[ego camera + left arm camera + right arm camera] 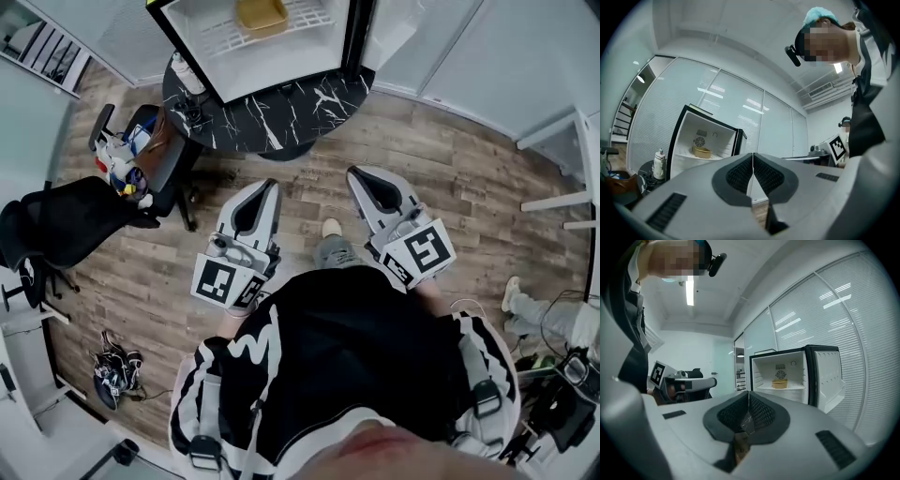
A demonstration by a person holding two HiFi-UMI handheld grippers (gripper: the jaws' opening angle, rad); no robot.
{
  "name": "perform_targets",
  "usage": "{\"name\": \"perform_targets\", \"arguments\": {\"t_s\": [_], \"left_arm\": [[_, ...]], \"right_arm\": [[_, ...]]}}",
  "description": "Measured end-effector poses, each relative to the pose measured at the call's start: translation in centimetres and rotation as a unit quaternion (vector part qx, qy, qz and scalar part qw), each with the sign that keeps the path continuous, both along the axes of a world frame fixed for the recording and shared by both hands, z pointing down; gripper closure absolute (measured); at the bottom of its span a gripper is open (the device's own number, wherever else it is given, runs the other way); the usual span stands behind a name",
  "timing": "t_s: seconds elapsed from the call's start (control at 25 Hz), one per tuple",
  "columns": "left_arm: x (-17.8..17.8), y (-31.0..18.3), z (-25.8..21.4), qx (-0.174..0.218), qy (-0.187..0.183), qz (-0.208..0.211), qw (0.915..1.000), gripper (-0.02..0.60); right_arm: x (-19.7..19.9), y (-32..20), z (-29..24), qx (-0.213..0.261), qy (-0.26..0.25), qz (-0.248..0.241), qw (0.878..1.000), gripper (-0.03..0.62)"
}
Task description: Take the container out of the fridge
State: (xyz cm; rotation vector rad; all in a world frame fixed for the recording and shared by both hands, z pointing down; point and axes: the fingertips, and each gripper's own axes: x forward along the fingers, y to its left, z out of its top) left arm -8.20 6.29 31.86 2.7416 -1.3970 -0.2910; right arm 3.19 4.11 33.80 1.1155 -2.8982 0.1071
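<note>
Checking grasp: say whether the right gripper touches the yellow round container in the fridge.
Apart. Right gripper view shows the right gripper far short of the yellow round container.

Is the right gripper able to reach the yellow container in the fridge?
Probably not yet. The fridge stands open with nothing blocking the yellow container, but the right gripper is well short of it, tongs shut.

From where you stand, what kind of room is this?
Probably an office or lab: glass partition walls with blinds, a black office chair on wood-look flooring, and a small open fridge on a round black table.
</note>
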Motion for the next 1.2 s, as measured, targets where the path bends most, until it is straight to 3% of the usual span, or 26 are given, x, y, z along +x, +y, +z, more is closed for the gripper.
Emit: {"name": "perform_targets", "arguments": {"t_s": [0.48, 0.96, 1.2], "left_arm": [[-0.1, -7.8, -1.1, 0.003, -0.005, -0.026, 0.9997, 0.571], [2.2, -14.7, -1.6, 0.024, -0.006, -0.052, 0.9983, 0.57], [2.1, -16.1, -0.5, 0.005, 0.004, -0.057, 0.9983, 0.571]], "right_arm": [[-0.1, -8.5, -2.0, 0.024, -0.012, -0.015, 1.0, 0.582], [1.7, -15.6, -1.8, 0.03, -0.007, -0.043, 0.999, 0.58], [0.6, -17.0, -1.5, 0.031, -0.008, -0.065, 0.997, 0.58]]}}
